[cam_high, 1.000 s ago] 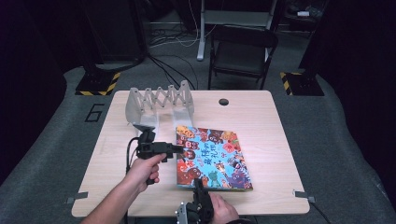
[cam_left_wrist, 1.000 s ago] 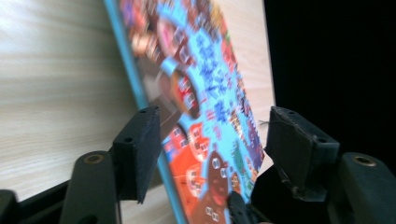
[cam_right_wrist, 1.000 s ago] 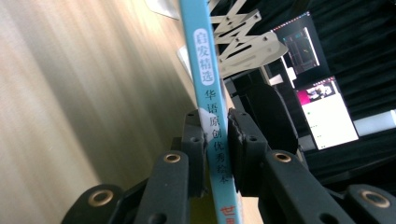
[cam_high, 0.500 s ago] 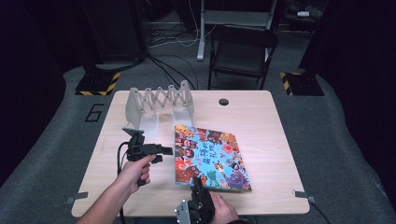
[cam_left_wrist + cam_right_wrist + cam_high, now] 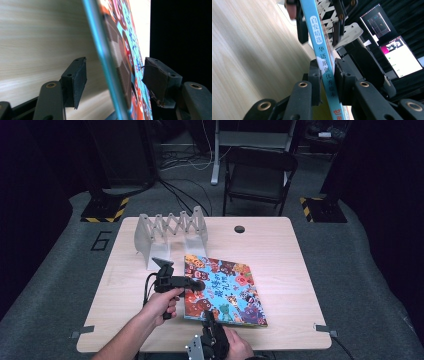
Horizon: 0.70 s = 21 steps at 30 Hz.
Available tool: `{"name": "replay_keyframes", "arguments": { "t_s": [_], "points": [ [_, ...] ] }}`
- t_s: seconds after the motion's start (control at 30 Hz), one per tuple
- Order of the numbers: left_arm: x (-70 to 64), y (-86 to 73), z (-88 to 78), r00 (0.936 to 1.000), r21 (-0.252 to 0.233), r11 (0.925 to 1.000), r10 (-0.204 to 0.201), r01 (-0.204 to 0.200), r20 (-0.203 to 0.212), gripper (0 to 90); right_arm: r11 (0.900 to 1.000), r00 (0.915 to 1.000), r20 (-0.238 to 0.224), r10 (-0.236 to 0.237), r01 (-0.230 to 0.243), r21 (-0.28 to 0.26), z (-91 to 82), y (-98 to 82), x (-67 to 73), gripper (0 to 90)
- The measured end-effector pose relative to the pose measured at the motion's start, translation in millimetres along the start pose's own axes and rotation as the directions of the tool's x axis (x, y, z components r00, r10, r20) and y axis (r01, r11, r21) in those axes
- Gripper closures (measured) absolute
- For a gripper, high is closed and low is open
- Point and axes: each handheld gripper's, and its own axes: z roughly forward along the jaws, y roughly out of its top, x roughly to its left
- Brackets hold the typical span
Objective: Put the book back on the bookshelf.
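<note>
High view: picture book (image 5: pixel 222 290) is seen flat on the table (image 5: pixel 290 255), mid-front, w/ bare wood to its right and left. Right gripper (image 5: pixel 327 75) is clamped on the spine at the near edge. Left gripper (image 5: pixel 113 80) is set astride the left edge, jaws just closing, pads not yet touching the cover. Folding rack (image 5: pixel 172 232) stands behind, near the far-left corner.

The book's blue spine (image 5: pixel 322 53) read 启发精选 and, apparently, 华语原创优秀绘本; a "6" (image 5: pixel 101 240) stood on the grey floor mat (image 5: pixel 60 270).
</note>
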Motion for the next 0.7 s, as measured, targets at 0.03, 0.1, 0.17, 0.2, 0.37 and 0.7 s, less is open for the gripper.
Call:
{"name": "replay_keyframes", "arguments": {
  "t_s": [0.03,0.1,0.17,0.2,0.37,0.7],
  "points": [
    [-0.8,-0.7,1.4,1.0,0.007,1.0,0.005,-0.005,0.004,37.9,1.0,0.9999,-0.006,-0.01,0.01,0.001,-0.4,0.6,-0.5,76.2],
    [-2.9,-1.6,3.8,0.9998,0.015,0.9999,0.004,-0.005,0.018,41.4,1.0,1.0,-0.002,0.006,-0.006,-0.002,-1.3,1.0,0.7,76.2],
    [-2.8,-2.3,5.4,0.9995,0.026,0.9995,0.015,-0.016,0.027,45.2,1.0,0.9999,-0.008,-0.01,0.01,-0.005,-1.2,1.7,0.6,76.1],
    [-4.5,-2.0,5.6,0.9998,0.043,0.9991,0.006,-0.007,0.02,47.4,1.0,1.0,-0.009,-0.002,0.002,-0.006,-1.5,1.8,1.0,76.1],
    [-1.1,-2.9,7.9,0.9983,0.048,0.9988,-0.015,0.012,0.056,59.1,1.0,0.9999,-0.005,-0.013,0.013,-0.015,-1.5,2.2,3.0,76.2],
    [1.6,-3.7,5.0,0.9935,0.048,0.9984,-0.033,0.028,0.109,77.7,0.997,0.9973,-0.014,-0.072,0.072,-0.006,-1.8,-2.3,16.8,74.9]
  ]
}}
